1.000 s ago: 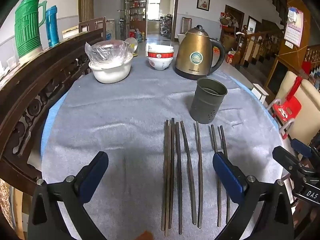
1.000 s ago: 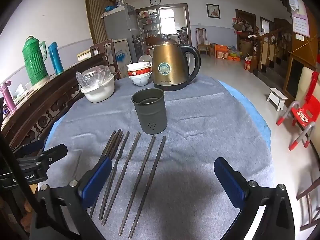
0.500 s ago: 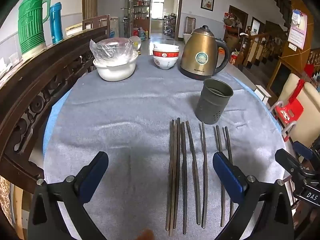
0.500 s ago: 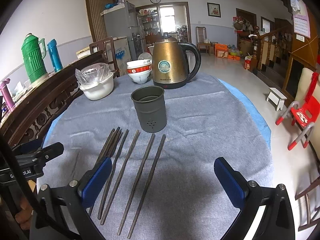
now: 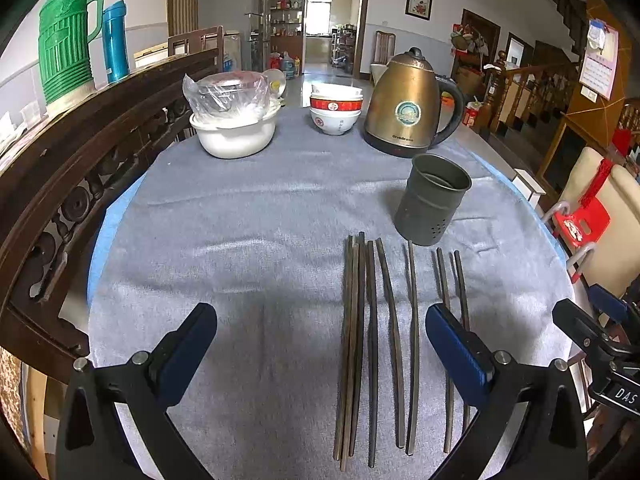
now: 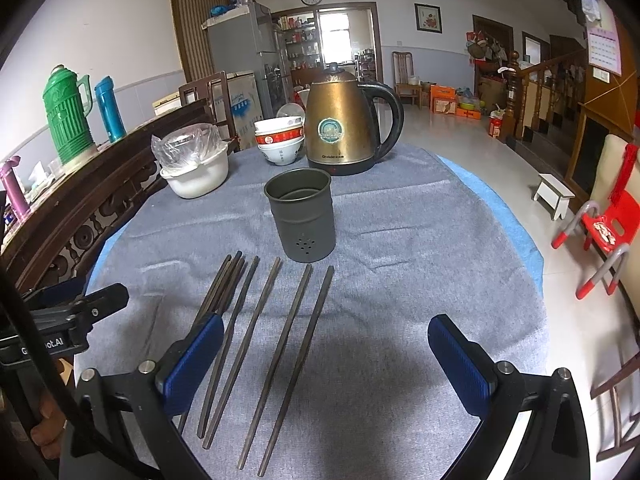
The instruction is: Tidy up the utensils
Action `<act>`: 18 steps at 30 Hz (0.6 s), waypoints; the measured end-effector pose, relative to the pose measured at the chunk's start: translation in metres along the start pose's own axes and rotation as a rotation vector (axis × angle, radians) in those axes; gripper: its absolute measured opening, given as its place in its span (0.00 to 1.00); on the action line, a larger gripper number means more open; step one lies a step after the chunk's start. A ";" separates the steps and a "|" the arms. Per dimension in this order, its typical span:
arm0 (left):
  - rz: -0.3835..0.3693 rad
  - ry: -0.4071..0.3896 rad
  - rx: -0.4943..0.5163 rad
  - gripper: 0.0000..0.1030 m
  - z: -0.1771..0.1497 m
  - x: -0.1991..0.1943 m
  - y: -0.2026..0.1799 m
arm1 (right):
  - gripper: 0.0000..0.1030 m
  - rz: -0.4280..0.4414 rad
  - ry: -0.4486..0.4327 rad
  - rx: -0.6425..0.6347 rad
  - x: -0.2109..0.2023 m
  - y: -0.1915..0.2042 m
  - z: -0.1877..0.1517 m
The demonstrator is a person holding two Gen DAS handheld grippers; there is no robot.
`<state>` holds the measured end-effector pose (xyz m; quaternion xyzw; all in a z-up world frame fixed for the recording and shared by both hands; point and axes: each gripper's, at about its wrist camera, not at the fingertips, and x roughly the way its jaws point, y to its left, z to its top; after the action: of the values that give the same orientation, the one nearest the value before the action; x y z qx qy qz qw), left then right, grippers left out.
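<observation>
Several dark chopsticks (image 5: 374, 344) lie side by side on the grey cloth, pointing toward a grey metal holder cup (image 5: 434, 200). The same chopsticks (image 6: 276, 344) and the cup (image 6: 302, 216) show in the right wrist view. My left gripper (image 5: 320, 344) hovers open above the near ends of the chopsticks, its right finger over the two rightmost ones. My right gripper (image 6: 326, 354) is open too, low over the cloth, with the right-hand chopsticks between its fingers. Nothing is held. Each gripper shows at the edge of the other's view.
A brass kettle (image 5: 408, 108), stacked bowls (image 5: 336, 112) and a white bowl under plastic wrap (image 5: 234, 124) stand at the table's far side. A dark carved wooden rail (image 5: 60, 184) runs along the left. A red stool (image 6: 604, 236) and chairs stand off the right edge.
Both grippers have shifted slightly forward over the table. The chopsticks and cup have not moved, and both jaws stay open.
</observation>
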<state>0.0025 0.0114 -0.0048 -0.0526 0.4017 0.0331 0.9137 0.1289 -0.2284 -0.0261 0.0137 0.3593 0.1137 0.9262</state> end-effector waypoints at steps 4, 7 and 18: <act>0.004 0.002 -0.004 1.00 -0.001 0.000 0.000 | 1.00 0.002 0.002 -0.002 0.001 0.001 0.000; 0.006 -0.001 -0.006 1.00 0.000 -0.001 0.001 | 1.00 0.006 0.005 0.002 0.001 0.001 0.000; 0.006 0.000 -0.014 1.00 0.000 -0.001 0.003 | 1.00 0.003 0.019 0.027 0.000 -0.001 -0.002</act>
<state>0.0013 0.0142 -0.0044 -0.0576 0.4016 0.0388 0.9132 0.1279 -0.2291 -0.0274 0.0254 0.3697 0.1103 0.9222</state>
